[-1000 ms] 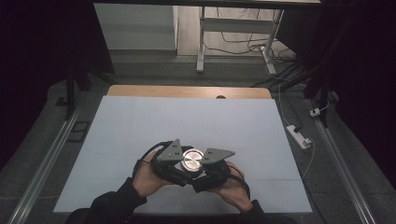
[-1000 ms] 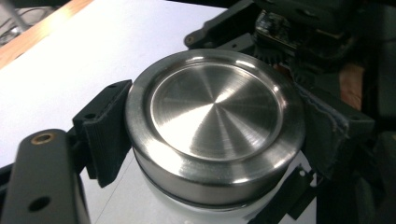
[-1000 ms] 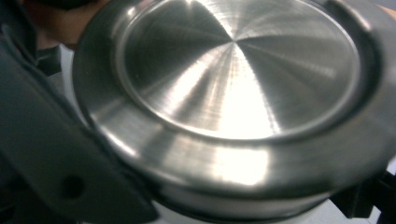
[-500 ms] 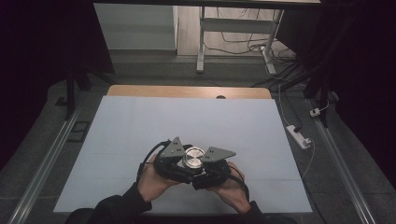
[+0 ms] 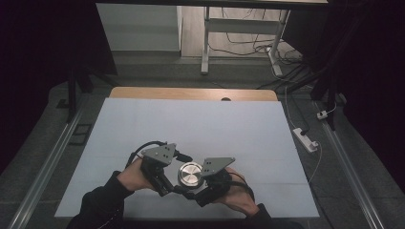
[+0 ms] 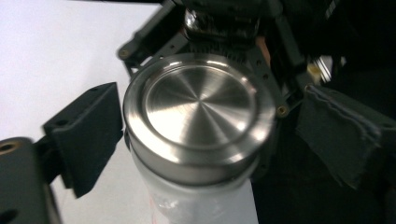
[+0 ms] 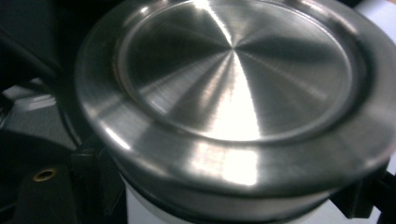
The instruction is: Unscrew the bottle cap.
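A white bottle [image 5: 190,175] with a steel lid [image 6: 198,109] stands on the worktop [image 5: 200,124] between both tongs. Its contents are hidden. The right tongs [image 5: 198,190] grip the bottle body; the left tongs [image 5: 171,183] have just been opening, with the lid between their jaws, untouched.

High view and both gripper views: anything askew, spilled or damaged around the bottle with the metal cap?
Nothing stands out. The metal cap sits level and flush on the white bottle, with no dents or spills on the white table. The left gripper has just been opening, its jaws standing off the cap; the right gripper holds the bottle.
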Available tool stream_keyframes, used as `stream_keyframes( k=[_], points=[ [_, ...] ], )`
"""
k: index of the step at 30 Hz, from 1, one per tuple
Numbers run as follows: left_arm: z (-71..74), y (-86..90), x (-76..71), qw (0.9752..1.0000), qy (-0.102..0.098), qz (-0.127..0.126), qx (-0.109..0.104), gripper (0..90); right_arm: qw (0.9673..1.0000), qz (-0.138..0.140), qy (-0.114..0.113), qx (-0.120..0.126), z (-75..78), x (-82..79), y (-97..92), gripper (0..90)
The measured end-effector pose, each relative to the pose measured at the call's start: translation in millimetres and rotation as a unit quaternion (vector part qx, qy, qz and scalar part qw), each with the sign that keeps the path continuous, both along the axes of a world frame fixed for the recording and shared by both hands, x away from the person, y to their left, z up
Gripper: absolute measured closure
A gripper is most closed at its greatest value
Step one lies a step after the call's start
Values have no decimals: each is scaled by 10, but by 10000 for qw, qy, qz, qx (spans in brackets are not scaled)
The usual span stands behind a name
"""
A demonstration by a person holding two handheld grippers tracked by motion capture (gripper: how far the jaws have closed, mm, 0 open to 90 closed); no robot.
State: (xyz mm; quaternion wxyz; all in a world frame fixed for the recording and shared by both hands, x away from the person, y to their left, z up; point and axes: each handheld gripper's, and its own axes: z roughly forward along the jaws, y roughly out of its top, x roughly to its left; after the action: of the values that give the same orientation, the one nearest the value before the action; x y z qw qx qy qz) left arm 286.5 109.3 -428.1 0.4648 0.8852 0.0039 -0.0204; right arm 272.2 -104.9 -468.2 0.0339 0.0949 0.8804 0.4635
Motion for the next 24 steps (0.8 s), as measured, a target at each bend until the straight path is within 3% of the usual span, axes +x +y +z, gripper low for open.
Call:
stream_keyframes(
  k=[5, 8, 10, 12, 14, 16, 22, 24],
  points=[
    [-60, -22, 22, 9999, 77, -78, -112, 184, 9998, 203, -82, -37, 5, -41, 21, 143],
    [-51, -54, 8, 9994, 12, 306, -165, 190, 10000, 26, -69, -20, 16, -17, -5, 143],
    [-38, -100, -9, 9973, -64, 710, -176, 191, 9997, -217, -79, 5, 22, 17, -29, 143],
    [-22, -159, -33, 9932, -179, 1144, -136, 192, 9988, -482, -87, 18, 27, 51, -54, 144],
    [-17, -228, -71, 9870, -263, 1582, -142, 192, 9960, -883, -123, 33, 27, 94, -85, 144],
    [-21, -275, -97, 9812, -336, 1893, -145, 193, 9949, -999, -102, 31, 26, 103, -90, 143],
    [-34, -336, -144, 9693, -320, 2427, -246, 194, 9909, -1337, -104, 72, 21, 119, -94, 144],
    [-22, -337, -161, 9643, -212, 2606, -424, 194, 9895, -1440, -130, 55, 23, 120, -92, 144]
  ],
)
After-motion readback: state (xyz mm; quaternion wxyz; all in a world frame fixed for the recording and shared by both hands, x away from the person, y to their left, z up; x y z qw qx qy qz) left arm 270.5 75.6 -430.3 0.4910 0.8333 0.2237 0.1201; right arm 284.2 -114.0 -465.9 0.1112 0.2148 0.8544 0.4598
